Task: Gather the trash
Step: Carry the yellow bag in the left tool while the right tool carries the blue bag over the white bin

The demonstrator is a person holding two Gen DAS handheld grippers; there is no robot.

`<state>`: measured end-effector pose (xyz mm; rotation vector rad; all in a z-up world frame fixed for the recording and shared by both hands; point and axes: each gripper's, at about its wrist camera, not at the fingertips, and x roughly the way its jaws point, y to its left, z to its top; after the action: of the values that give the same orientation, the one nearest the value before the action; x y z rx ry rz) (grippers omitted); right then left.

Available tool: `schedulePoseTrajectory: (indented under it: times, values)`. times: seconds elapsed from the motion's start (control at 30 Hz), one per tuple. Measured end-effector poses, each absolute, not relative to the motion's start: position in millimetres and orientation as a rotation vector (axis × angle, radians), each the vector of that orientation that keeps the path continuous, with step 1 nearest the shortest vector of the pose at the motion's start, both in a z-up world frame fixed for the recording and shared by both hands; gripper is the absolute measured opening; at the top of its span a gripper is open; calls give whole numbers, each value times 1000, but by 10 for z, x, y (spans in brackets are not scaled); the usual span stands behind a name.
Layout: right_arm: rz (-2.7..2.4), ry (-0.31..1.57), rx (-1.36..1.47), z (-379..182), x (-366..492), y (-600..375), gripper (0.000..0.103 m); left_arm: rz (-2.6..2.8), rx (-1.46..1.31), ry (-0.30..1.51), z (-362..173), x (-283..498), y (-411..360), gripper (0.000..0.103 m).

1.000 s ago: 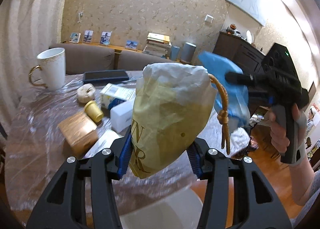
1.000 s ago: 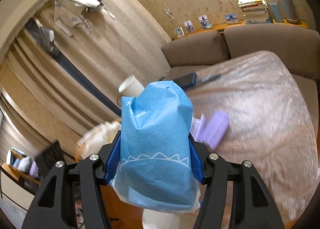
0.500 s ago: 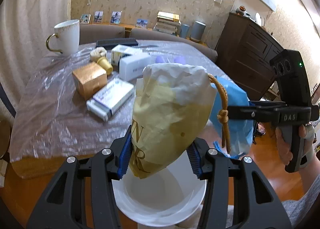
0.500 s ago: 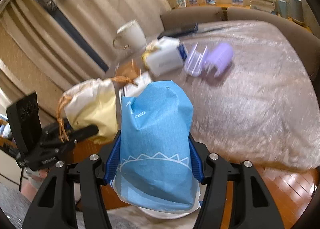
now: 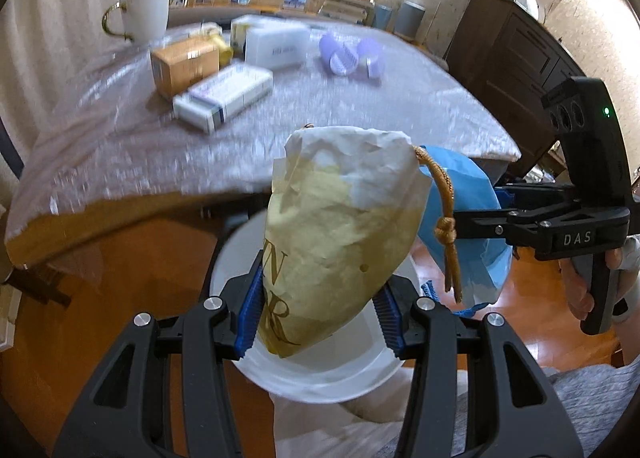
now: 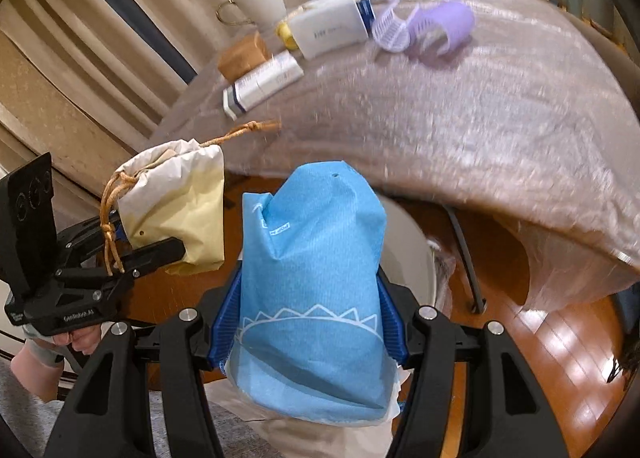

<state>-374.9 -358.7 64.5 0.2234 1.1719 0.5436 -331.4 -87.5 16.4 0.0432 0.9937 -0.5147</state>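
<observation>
Below my two grippers sits a round white trash bin (image 5: 320,374), down on the wooden floor beside the table.

My left gripper (image 5: 318,312) pinches a yellow paper bag (image 5: 340,242) between its blue pads (image 5: 250,314). That bag is crumpled and white at the top, with gold letters on its side and a brown cord (image 5: 444,226) with a knot hanging off it. It hangs right over the bin's open mouth.

My right gripper (image 6: 308,320) squeezes a blue bag (image 6: 312,298) with a white zigzag drawing on it. I see it in the left camera too, just beside the yellow bag on its right. In the right camera the bin's rim (image 6: 416,242) peeks out behind the blue bag — so this bag is above the bin as well.

Up on the table (image 5: 360,106), covered with clear plastic, are more things: a white mug (image 5: 144,10) with a gold handle, a brown box (image 5: 186,66), a white and blue carton (image 5: 224,98), a bigger white box (image 5: 276,46), and two purple hair rollers (image 5: 354,58). They look a bit blurry. A dark cabinet (image 5: 516,54) stands at the right.
</observation>
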Motion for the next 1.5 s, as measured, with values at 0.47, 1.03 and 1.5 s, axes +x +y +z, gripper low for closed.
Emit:
schedulePoseTrajectory:
  times: [0.47, 1.03, 1.5]
  values:
    - [492, 1216, 151, 257, -3689, -3352, 58, -484, 53, 1064, -230, -3344, -880, 49]
    - [420, 1246, 134, -47, -3625, -3200, 58, -453, 73, 1137, -583, -3226, -898, 48]
    - [387, 1261, 129, -194, -3557, -3112, 58, -432, 109, 1160, -751, -3110, -919, 48]
